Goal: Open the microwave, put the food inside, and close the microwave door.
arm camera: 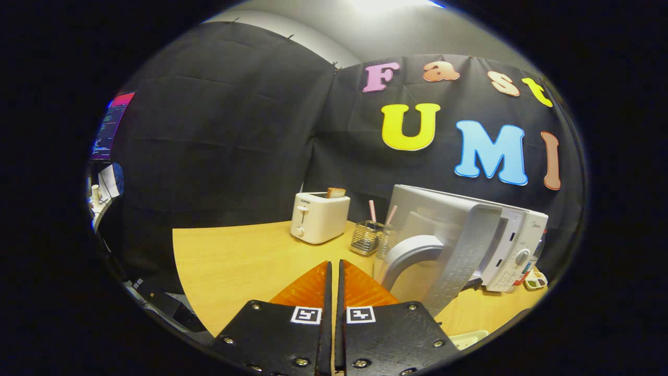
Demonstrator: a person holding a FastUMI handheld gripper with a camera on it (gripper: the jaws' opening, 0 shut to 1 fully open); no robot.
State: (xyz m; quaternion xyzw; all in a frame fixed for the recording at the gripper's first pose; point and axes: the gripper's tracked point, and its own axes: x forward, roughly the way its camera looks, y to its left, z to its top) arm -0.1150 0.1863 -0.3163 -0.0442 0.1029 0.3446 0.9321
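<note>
The gripper (334,271) is clenched on nothing, its 2 fingers together, beside the microwave (514,245) whose door (443,245) stands swung open, ready for food.

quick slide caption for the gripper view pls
Hand-held gripper, fingers together and empty, faces the microwave with its door swung open, toaster beyond.

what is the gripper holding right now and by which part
Nothing. The gripper is shut with its orange fingers pressed together and nothing between them. The microwave's open door stands just ahead of them, apart from the tips.
</note>
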